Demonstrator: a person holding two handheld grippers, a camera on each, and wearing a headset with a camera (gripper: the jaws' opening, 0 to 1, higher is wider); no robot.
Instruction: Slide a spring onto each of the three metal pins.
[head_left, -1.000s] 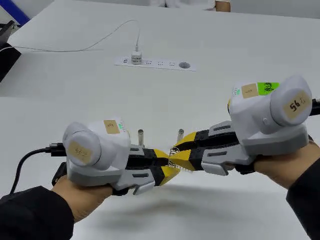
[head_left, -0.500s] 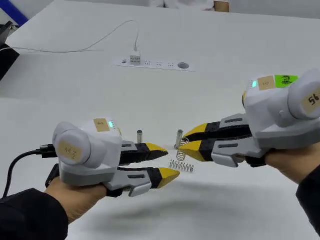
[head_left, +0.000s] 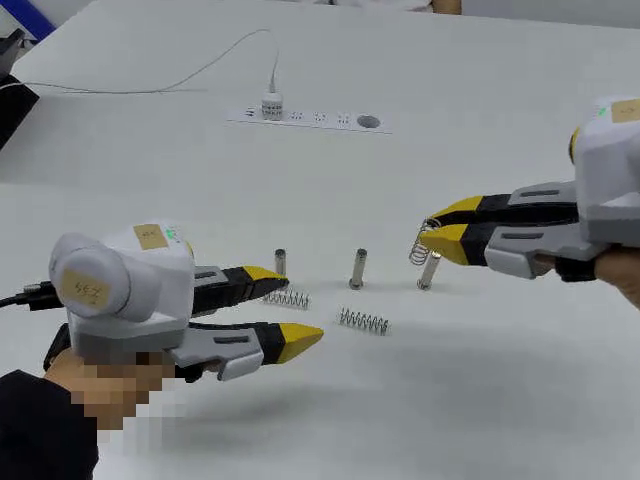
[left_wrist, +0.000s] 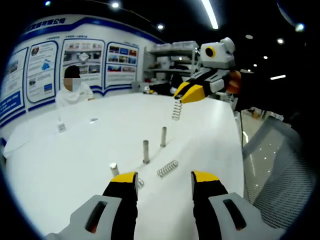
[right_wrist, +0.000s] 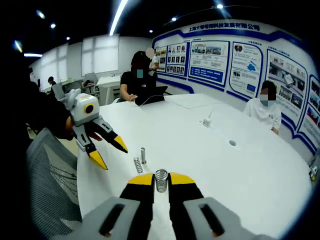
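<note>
Head view: my right gripper (head_left: 428, 230) is clenching a spring (head_left: 421, 246) beside the end pin (head_left: 428, 271); all three pins (head_left: 359, 268) are standing bare.

Left gripper view: my left gripper (left_wrist: 164, 177), jaws released, is facing a loose spring (left_wrist: 167, 168) lying on the desk (left_wrist: 75, 150).

Right gripper view: the held spring (right_wrist: 161, 180) is sitting between my jaws; all three placements, I judge, are remaining.

shiny metal pins (head_left: 358, 268) and wire springs (head_left: 363, 321) on a matt white table (head_left: 480, 390).

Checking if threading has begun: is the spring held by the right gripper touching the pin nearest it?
Apart. The left gripper view shows the spring hanging from the right gripper, a clear gap above the pin.
</note>
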